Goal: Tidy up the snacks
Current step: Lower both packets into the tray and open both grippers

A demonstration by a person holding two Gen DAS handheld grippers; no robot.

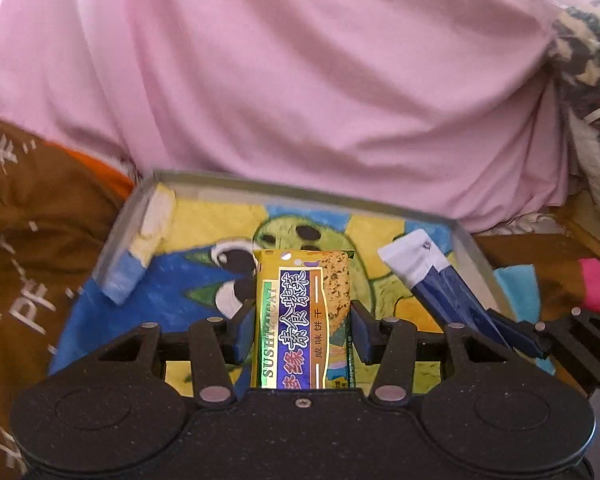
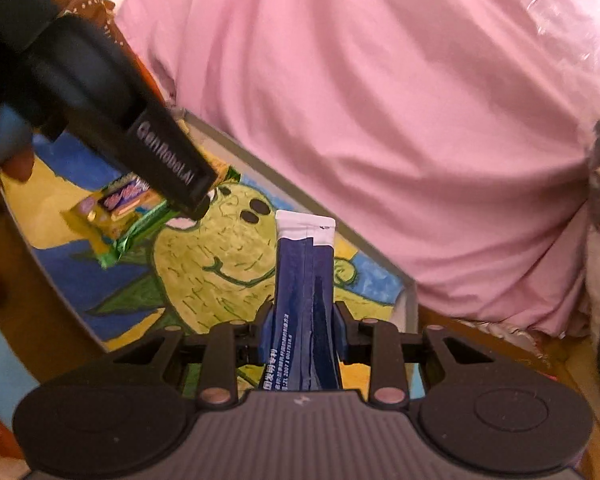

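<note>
Both clamped: left gripper (image 1: 303, 326) on a glossy foil cracker pack (image 1: 303, 316); right gripper (image 2: 302, 330) on a slim, seemingly creased blue sachet (image 2: 304, 280).

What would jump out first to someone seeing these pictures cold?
Probably the painted tray, its bright cartoon creature filling the floor, with a big pink cloth bulging behind its far rim. Next come the two snacks held over it: a gold biscuit packet pinched in the left gripper, and a blue-and-white sachet clamped in the right gripper.
</note>
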